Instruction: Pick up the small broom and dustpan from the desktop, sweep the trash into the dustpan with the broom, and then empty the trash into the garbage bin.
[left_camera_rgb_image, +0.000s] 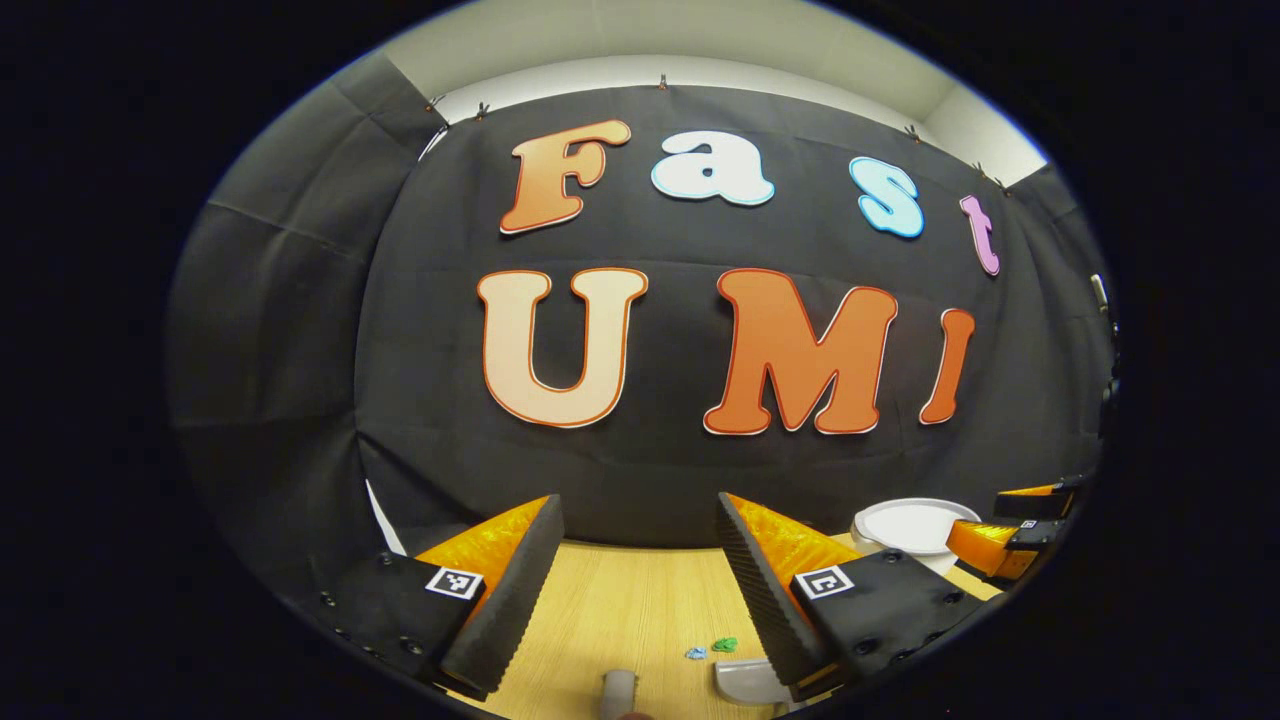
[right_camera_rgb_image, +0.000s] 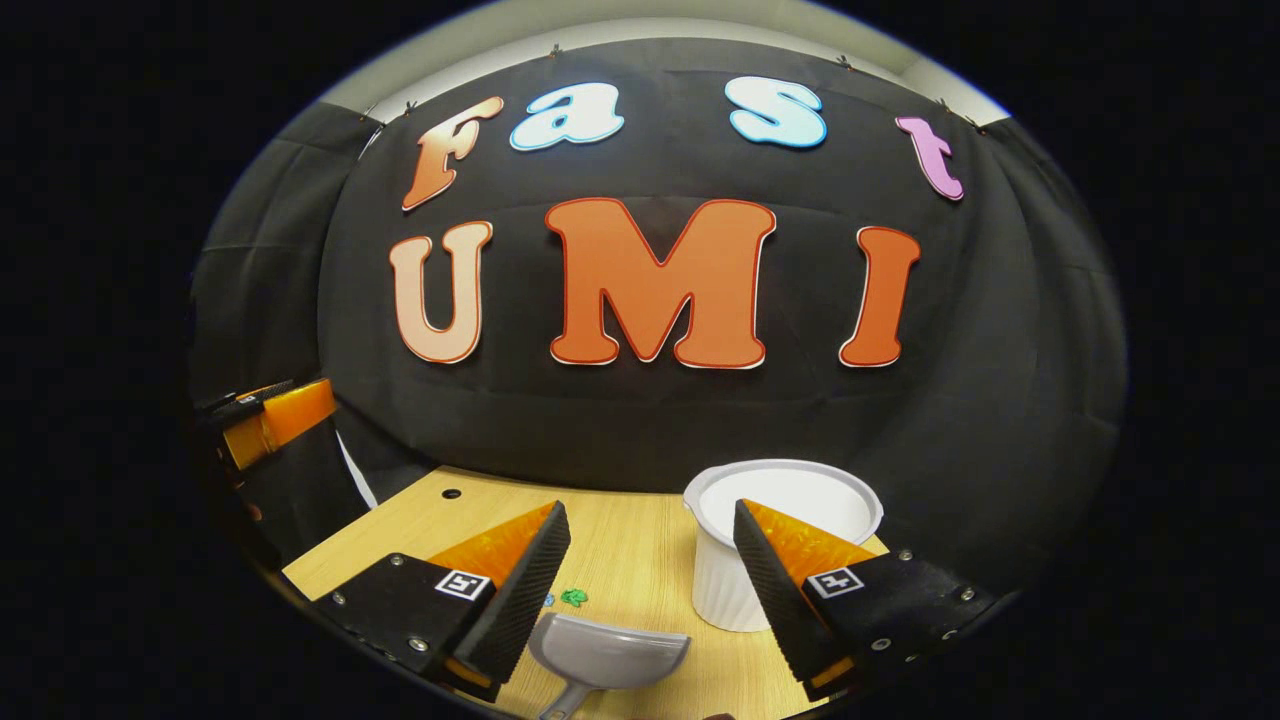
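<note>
The grey dustpan lies on the wooden desktop, pan mouth toward 12 o'clock, handle toward 6. 2 scraps of trash, green and blue, lie just beyond it at 11 o'clock, outside the pan. A grey handle end, possibly the broom's, sits at 6 o'clock in the left gripper view. The white garbage bin stands at 2 o'clock. The left gripper and right gripper hover with fingers spread, holding nothing. Sweeping and emptying remain.

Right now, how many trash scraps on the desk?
2: a green scrap and a blue scrap side by side, ahead of the dustpan. More may hide behind the gripper fingers.
</note>
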